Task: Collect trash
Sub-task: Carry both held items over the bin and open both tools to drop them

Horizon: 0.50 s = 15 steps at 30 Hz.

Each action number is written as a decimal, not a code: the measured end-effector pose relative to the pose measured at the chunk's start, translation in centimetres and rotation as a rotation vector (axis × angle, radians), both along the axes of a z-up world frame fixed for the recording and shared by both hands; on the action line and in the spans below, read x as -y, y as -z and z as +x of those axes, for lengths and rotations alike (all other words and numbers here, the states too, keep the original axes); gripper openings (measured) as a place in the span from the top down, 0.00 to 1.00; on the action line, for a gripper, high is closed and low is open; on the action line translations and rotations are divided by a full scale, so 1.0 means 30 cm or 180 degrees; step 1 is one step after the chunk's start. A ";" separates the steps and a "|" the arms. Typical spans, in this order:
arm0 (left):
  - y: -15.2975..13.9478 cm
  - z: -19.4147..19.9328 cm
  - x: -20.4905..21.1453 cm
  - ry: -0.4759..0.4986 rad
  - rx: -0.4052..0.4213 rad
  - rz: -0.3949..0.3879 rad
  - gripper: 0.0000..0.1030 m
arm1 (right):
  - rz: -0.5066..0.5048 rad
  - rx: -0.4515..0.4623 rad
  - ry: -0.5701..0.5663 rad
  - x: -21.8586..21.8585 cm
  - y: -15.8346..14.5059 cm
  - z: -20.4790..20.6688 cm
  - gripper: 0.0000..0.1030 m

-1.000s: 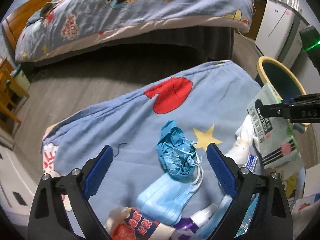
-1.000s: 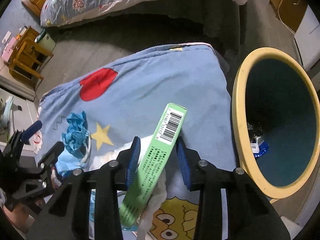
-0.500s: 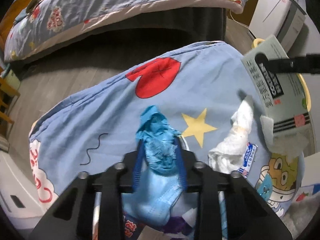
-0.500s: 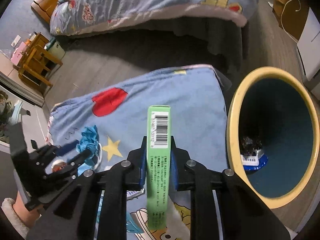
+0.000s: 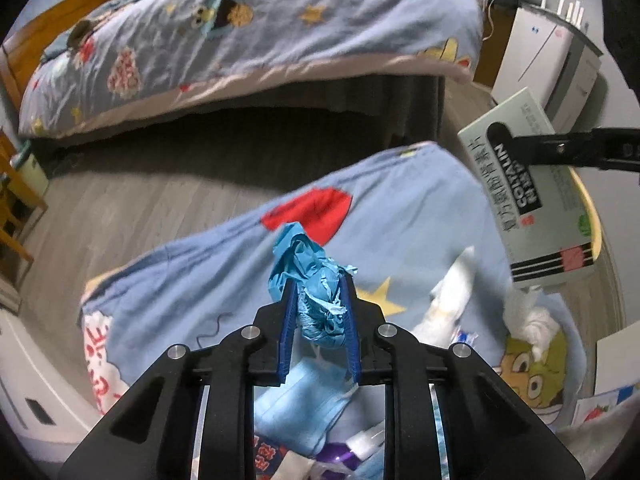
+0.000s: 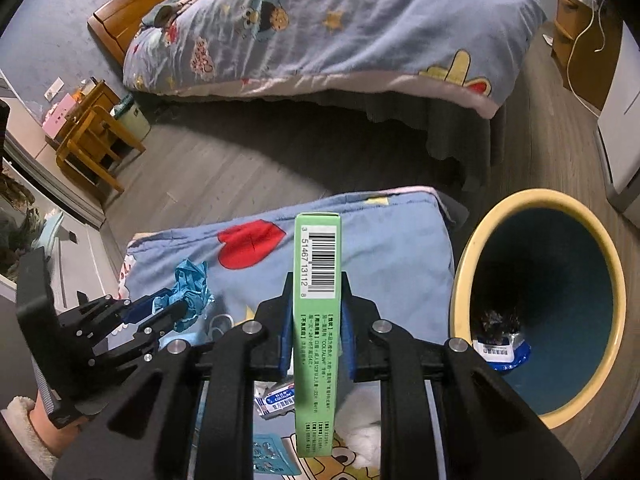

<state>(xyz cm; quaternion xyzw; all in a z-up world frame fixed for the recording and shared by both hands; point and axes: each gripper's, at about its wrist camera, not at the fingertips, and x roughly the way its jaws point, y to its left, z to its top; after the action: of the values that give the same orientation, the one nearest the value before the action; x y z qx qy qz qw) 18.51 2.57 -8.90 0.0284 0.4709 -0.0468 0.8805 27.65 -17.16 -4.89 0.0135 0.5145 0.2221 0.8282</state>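
While the left gripper (image 5: 318, 308) has its jaws closing, pads pressed on a crumpled blue glove (image 5: 310, 280) raised above the cartoon blanket (image 5: 420, 208), the right gripper (image 6: 316, 320) has its jaws clamped on a green medicine box (image 6: 316, 320), upright, just left of the yellow-rimmed bin (image 6: 460, 280). Blue face mask (image 5: 300, 404), white tissue (image 5: 448, 304) lie on blanket. Wrapper (image 6: 500, 350) sits in bin.
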 end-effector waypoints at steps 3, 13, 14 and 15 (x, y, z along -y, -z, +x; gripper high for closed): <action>-0.032 -0.002 0.014 0.0028 0.0063 -0.0049 0.78 | 0.0026 0.0039 -0.0011 0.006 -0.018 -0.004 0.82; -0.067 -0.012 0.054 0.0100 0.0127 -0.0076 0.78 | 0.0018 0.0052 -0.0026 0.025 -0.051 -0.056 0.82; -0.076 -0.017 0.062 0.0108 0.0148 -0.0081 0.78 | 0.0008 0.0062 -0.0012 0.031 -0.056 -0.060 0.82; -0.088 -0.022 0.070 0.0117 0.0175 -0.0101 0.78 | -0.0008 0.0074 -0.0006 0.036 -0.061 -0.063 0.82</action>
<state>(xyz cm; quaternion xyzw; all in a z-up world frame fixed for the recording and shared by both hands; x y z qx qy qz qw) 17.85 0.47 -6.26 0.0244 0.4450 -0.0697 0.8925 25.75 -18.24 -3.05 0.0094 0.5051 0.2223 0.8339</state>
